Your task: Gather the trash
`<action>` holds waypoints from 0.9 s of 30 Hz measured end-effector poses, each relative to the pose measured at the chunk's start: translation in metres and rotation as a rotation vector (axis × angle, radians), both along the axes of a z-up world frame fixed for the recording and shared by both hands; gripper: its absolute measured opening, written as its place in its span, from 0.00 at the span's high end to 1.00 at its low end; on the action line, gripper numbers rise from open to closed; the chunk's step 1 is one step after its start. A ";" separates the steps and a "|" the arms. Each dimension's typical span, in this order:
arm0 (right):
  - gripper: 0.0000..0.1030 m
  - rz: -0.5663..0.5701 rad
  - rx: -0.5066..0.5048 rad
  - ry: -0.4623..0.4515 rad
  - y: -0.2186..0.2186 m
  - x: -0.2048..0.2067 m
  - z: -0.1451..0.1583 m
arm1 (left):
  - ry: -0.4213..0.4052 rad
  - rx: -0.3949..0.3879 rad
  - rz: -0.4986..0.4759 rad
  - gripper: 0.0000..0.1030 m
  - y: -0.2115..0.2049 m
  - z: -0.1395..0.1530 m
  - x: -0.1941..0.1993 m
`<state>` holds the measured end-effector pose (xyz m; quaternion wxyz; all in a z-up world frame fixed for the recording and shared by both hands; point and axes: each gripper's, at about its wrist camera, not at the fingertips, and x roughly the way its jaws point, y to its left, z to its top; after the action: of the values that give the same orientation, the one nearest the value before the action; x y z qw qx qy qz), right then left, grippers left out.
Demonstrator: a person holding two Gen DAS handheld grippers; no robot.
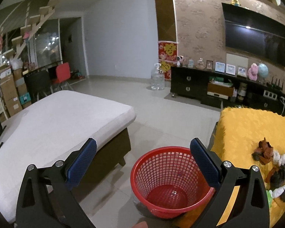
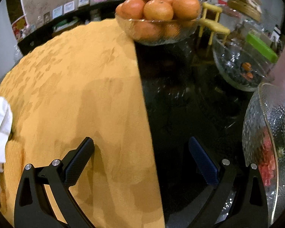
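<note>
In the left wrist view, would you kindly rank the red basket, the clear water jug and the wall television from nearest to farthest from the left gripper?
1. Red basket: on the floor just below the open left gripper.
2. Clear water jug: across the floor, beside the dark cabinet.
3. Television: on the far wall, upper right.

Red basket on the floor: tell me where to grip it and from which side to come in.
Grip the top rim of the red basket, probably its near edge, coming down from above. It stands upright and open, and its mesh wall flares wide, too broad to span; the thin rim would fit between the fingers of the open left gripper. The yellow cloth crowds its right side.
</note>
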<state>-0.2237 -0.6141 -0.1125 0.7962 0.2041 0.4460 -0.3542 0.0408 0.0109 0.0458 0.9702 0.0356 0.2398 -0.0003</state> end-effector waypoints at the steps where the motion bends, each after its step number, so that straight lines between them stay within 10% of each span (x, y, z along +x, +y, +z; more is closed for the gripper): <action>1: 0.06 0.014 0.018 0.009 0.000 0.008 0.002 | 0.000 0.000 -0.003 0.08 0.000 0.000 0.000; 6: 0.06 0.077 -0.070 -0.040 0.035 -0.001 0.053 | 0.002 -0.009 -0.011 0.08 0.002 -0.001 -0.001; 14: 0.06 0.341 -0.352 -0.426 0.188 0.048 0.199 | -0.005 0.000 -0.017 0.08 -0.002 -0.001 -0.005; 18: 0.06 0.347 -0.309 -0.427 0.271 0.099 0.192 | 0.017 0.006 -0.022 0.08 -0.003 -0.007 -0.009; 27: 0.06 0.757 -0.090 -0.405 0.425 0.175 0.151 | 0.096 0.007 -0.041 0.08 -0.002 -0.025 -0.010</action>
<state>-0.0487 -0.1890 0.0383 0.9495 0.0565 0.3086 -0.0088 0.0307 0.0087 0.0204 0.9572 0.0438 0.2854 -0.0210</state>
